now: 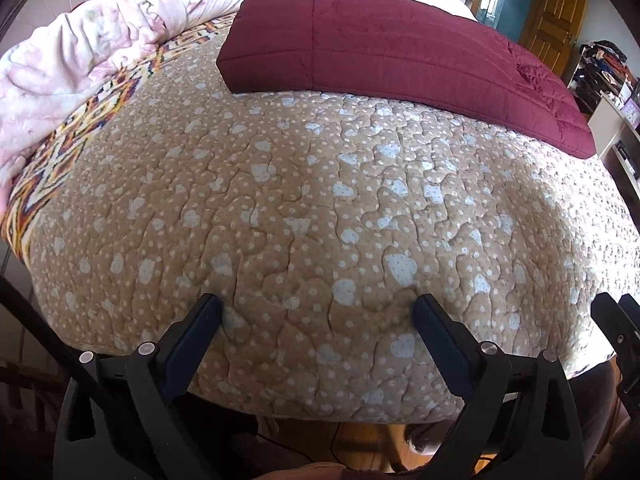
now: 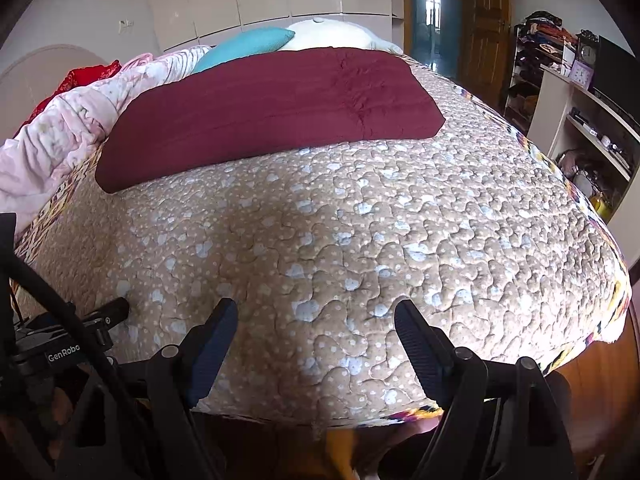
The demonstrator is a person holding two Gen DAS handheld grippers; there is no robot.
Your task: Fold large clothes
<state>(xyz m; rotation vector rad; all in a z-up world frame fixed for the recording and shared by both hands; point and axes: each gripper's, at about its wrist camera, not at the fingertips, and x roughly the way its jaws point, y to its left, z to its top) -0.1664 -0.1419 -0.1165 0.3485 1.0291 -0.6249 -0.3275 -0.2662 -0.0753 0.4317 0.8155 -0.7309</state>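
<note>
Two grippers' fingers apart, left gripper (image 1: 316,310), right gripper (image 2: 316,314), puffy quilted tan bedspread (image 1: 320,208), folded maroon quilt (image 1: 400,48).

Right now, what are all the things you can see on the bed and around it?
quilt: one, tan with pale spots, spread over the bed.
folded blanket: one, maroon, lying on the quilt at the far side.
pink bedding: one bundle, pale pink, heaped along the left edge.
pillow: one, teal, behind the maroon blanket.
door: one, brown wood, far right.
shelves: one white unit, cluttered, right wall.
left claw: one, black, open above the quilt's near edge.
right claw: one, black, open above the quilt's near edge.
</note>
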